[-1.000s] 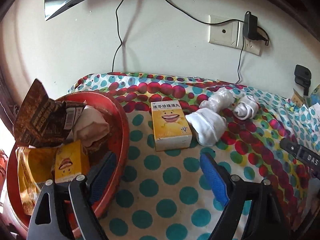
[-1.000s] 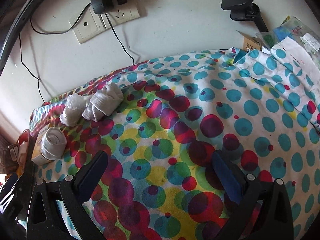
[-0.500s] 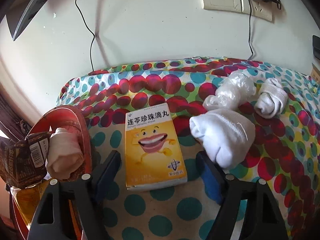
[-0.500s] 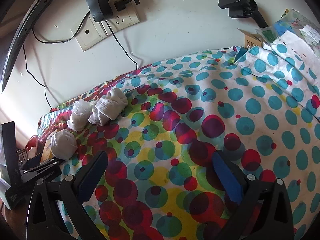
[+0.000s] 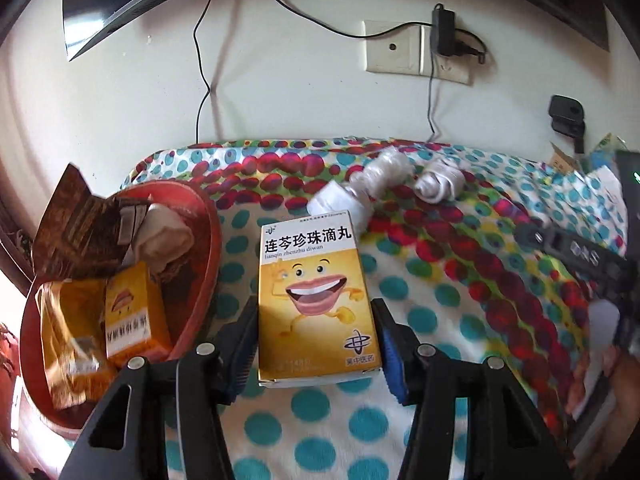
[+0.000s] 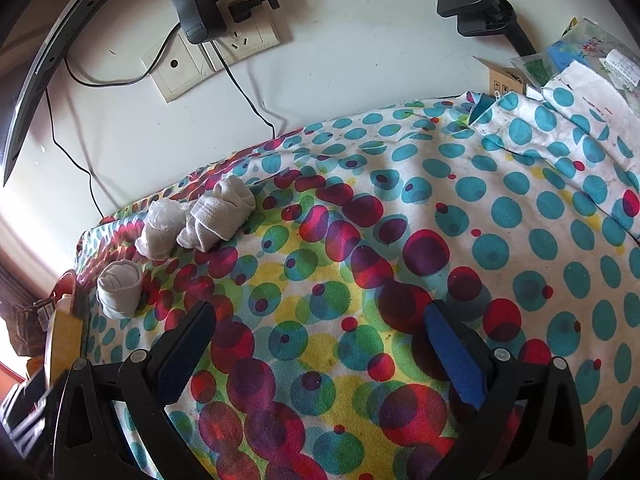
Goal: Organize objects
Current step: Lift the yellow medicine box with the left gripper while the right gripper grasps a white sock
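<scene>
My left gripper (image 5: 316, 320) is shut on a yellow medicine box (image 5: 316, 300) with a smiling mouth cartoon, holding it tilted up above the dotted cloth. A red bowl (image 5: 208, 248) at the left holds a second yellow box (image 5: 134, 316), a brown packet, a gold packet and a rolled sock. Three rolled white socks (image 5: 380, 176) lie behind the box; they also show in the right wrist view (image 6: 218, 216). My right gripper (image 6: 316, 344) is open and empty over the cloth.
The wall with a socket and a plugged charger (image 5: 444, 36) is close behind. A black clamp (image 6: 476, 4) and a pile of packets (image 6: 580, 56) stand at the far right. The other gripper's body (image 5: 576, 248) shows at the right.
My left gripper has closed on the yellow box and lifted it off the cloth, pulling back. The right gripper has barely moved.
</scene>
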Motion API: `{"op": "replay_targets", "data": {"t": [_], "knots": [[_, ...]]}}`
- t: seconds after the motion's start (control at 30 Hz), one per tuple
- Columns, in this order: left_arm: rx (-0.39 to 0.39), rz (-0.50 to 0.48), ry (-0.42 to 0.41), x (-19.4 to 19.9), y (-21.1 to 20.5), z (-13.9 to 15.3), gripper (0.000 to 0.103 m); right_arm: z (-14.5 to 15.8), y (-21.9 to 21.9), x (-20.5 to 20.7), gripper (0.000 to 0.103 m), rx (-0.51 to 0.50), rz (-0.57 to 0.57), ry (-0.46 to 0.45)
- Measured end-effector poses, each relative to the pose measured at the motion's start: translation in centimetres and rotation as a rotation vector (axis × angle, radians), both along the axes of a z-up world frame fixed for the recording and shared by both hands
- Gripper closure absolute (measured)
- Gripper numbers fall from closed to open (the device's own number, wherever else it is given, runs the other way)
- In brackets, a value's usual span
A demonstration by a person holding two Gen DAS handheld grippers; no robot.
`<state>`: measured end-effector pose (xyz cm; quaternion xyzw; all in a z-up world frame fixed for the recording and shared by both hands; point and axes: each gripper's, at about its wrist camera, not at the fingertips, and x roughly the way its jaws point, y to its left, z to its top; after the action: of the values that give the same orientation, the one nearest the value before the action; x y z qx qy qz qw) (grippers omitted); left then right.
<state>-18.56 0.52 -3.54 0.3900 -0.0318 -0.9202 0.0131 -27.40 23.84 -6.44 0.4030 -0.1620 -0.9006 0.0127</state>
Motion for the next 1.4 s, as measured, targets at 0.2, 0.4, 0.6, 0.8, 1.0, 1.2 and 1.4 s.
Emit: {"op": "replay_targets", "data": {"t": [0.2, 0.4, 0.6, 0.8, 1.0, 1.2, 1.4], "knots": [[-0.022, -0.043, 0.016, 5.9, -0.3, -1.3, 0.049, 0.7, -2.1, -0.9, 0.0, 0.076, 0.074, 0.017], [-0.005, -0.067, -0.016, 7.1, -1.4, -3.6, 0.049, 2.8, -8.8, -5.3, 0.0, 0.29, 0.26, 0.053], [0.044, -0.062, -0.028, 7.2, -2.0, -4.3, 0.051, 0.9, -10.6, -10.6, 0.001, 0.414, 0.208, -0.039], [0.074, -0.067, -0.034, 7.2, -2.3, -4.3, 0.051, -0.5, -10.6, -12.6, 0.025, 0.299, 0.251, -0.063], [0.083, -0.059, -0.032, 7.2, -2.4, -4.4, 0.051, -0.1, -12.2, -10.9, 0.087, 0.353, 0.294, -0.018], [0.084, -0.028, 0.009, 7.4, -2.5, -4.3, 0.051, 1.6, -10.5, -7.2, 0.088, 0.293, 0.292, 0.047], [0.09, 0.01, 0.066, 7.9, -3.5, -2.4, 0.051, 2.5, -9.0, -2.8, 0.088, 0.23, 0.289, 0.084]]}}
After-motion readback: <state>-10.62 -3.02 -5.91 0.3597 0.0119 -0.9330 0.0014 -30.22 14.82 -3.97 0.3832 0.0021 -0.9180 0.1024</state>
